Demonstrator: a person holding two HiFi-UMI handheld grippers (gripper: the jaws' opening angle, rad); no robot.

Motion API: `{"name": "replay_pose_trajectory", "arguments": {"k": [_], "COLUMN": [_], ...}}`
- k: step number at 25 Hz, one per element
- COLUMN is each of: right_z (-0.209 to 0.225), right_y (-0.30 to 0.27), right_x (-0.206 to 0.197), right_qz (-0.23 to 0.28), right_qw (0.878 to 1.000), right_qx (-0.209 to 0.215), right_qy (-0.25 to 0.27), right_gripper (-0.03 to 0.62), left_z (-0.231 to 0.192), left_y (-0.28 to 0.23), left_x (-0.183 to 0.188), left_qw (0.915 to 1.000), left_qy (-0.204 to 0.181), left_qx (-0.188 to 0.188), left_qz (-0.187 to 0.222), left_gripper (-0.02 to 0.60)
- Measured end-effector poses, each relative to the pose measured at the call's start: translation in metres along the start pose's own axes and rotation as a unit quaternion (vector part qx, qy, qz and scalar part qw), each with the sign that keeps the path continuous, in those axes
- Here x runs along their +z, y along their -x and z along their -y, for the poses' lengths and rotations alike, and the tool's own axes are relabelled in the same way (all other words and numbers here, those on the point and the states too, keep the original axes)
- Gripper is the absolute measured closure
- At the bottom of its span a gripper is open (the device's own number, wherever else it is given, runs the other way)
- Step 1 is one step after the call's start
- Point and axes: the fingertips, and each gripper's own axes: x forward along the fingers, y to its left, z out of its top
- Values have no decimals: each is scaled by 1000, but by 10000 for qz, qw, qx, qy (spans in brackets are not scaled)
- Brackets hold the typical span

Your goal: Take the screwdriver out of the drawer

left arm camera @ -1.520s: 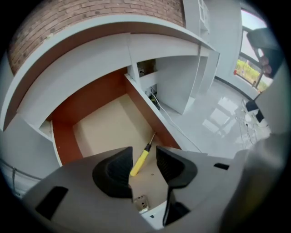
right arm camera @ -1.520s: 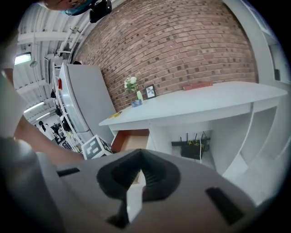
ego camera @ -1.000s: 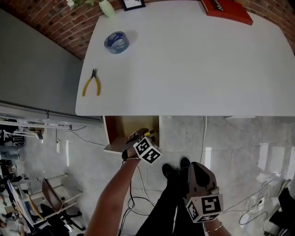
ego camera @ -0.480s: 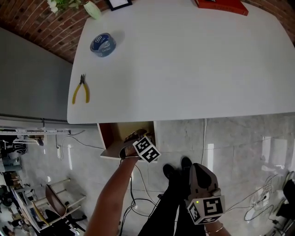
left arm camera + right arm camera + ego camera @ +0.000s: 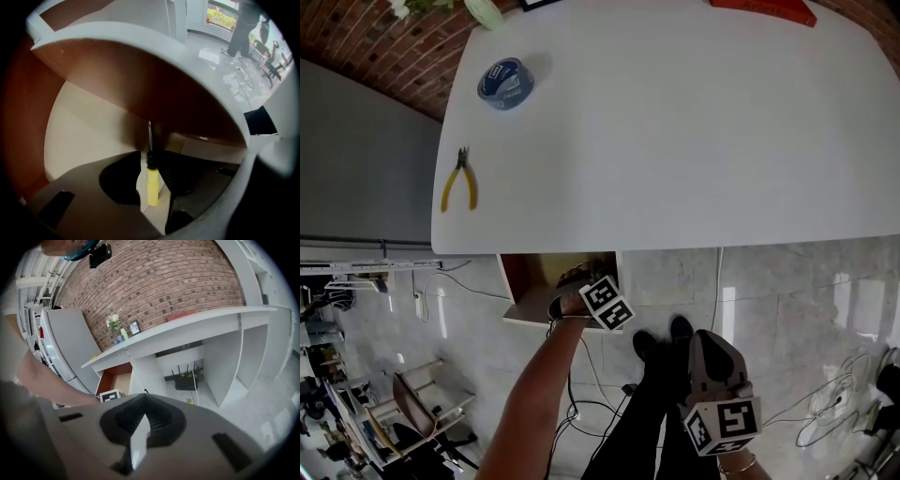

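Down in the drawer [image 5: 79, 126], screwdriver [image 5: 152, 187] between just-narrowing jaws of left hand-held gripper [image 5: 151, 161] (part-open, unclamped)

Screwdriver [image 5: 152, 186] yellow-handled, black collar; drawer [image 5: 514, 274] red-brown walls, cream floor; table [image 5: 675, 141] white; pliers [image 5: 457, 181] yellow; tape [image 5: 504, 81] blue; wall [image 5: 384, 47] red brick; book [image 5: 764, 9] red; cubes [image 5: 607, 303] black-and-white squares

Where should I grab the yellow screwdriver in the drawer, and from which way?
Grab the screwdriver by its fat yellow handle, not the thin shaft, coming down from above: it lies flat in the drawer. The left claw, jaws just closing, has the handle between them, not yet pinched.
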Motion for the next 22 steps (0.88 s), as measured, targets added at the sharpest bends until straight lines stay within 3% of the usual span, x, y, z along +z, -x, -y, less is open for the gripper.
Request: {"name": "replay_pose_trajectory", "arguments": {"k": [6,22], "right_z": [-5,-9], "right_y": [-6,-4], "right_x": [1,12], "right_qz": [-37,-39], "right_qw": [10000,9999], "right_qx": [16,-2], "right_qy": [42,156], "right_gripper": [592,592], "left_z": [-5,-12], "left_y": [0,12], "left_x": [0,0], "left_qw": [9999,9997], "left_qy": [22,58], "left_qx": [166,246], "left_qz": [4,75], "left_gripper": [520,529]}}
